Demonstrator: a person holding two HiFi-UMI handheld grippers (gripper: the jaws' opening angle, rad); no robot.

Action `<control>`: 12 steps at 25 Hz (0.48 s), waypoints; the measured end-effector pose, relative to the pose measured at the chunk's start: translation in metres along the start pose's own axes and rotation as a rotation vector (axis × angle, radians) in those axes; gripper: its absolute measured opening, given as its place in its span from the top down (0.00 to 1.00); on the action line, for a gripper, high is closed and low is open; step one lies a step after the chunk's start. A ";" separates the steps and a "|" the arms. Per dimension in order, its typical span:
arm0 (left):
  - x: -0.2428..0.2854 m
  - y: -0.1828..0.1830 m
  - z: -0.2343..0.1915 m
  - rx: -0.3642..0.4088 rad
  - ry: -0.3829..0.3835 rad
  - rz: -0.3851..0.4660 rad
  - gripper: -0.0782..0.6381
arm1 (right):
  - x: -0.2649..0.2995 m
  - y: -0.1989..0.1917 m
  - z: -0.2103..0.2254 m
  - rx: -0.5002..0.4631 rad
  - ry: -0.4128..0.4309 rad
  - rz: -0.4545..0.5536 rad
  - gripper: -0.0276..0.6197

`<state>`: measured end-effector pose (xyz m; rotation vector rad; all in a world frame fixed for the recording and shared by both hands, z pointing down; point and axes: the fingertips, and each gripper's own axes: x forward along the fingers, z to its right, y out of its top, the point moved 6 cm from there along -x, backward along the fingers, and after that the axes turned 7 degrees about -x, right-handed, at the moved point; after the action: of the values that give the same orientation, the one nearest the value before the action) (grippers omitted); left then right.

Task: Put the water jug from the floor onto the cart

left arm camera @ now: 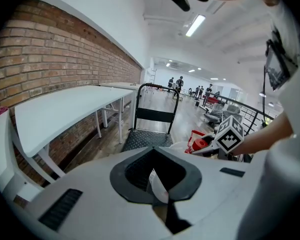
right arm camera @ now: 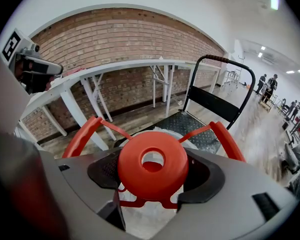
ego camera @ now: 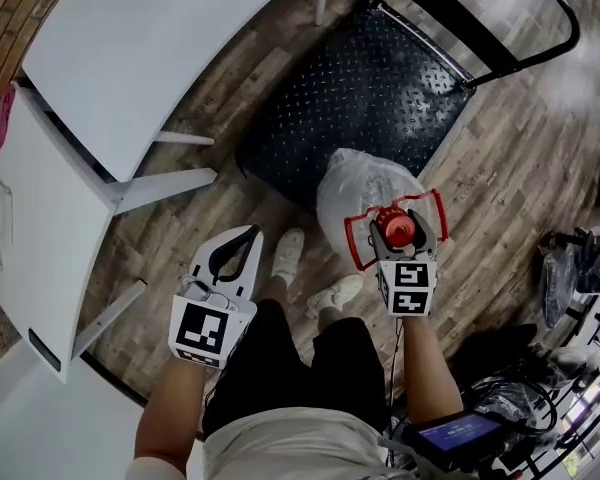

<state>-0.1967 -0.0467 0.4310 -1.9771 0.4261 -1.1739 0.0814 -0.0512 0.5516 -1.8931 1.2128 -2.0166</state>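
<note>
Water jug [ego camera: 363,196], one only, is held upright, its long axis vertical and its red cap [right arm camera: 152,170] uppermost. The right gripper [ego camera: 401,227] is clamped around the neck. The jug is seen at the near edge of the single cart [ego camera: 360,78]. The left gripper [ego camera: 248,236] is closed on nothing.

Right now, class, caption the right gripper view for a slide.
Right gripper shut on the round red plastic cap of the clear water jug, black metal cart just beyond.

White tables [ego camera: 130,58] along a brick wall [right arm camera: 115,39], wood-plank floor [ego camera: 520,188].
</note>
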 end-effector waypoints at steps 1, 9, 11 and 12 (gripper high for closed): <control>0.000 0.000 -0.001 0.001 -0.002 -0.001 0.89 | 0.001 0.000 0.000 -0.002 -0.001 -0.001 0.47; -0.001 0.000 -0.011 -0.015 0.014 0.004 0.89 | 0.004 0.002 -0.006 -0.007 -0.012 0.000 0.47; -0.001 0.000 -0.013 -0.016 0.010 0.003 0.89 | 0.005 0.000 -0.006 0.000 -0.018 -0.009 0.47; -0.001 0.000 -0.013 -0.013 0.009 0.002 0.89 | 0.005 0.000 -0.005 0.000 -0.021 -0.008 0.47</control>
<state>-0.2083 -0.0527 0.4339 -1.9826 0.4419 -1.1817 0.0754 -0.0518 0.5559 -1.9172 1.2017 -1.9960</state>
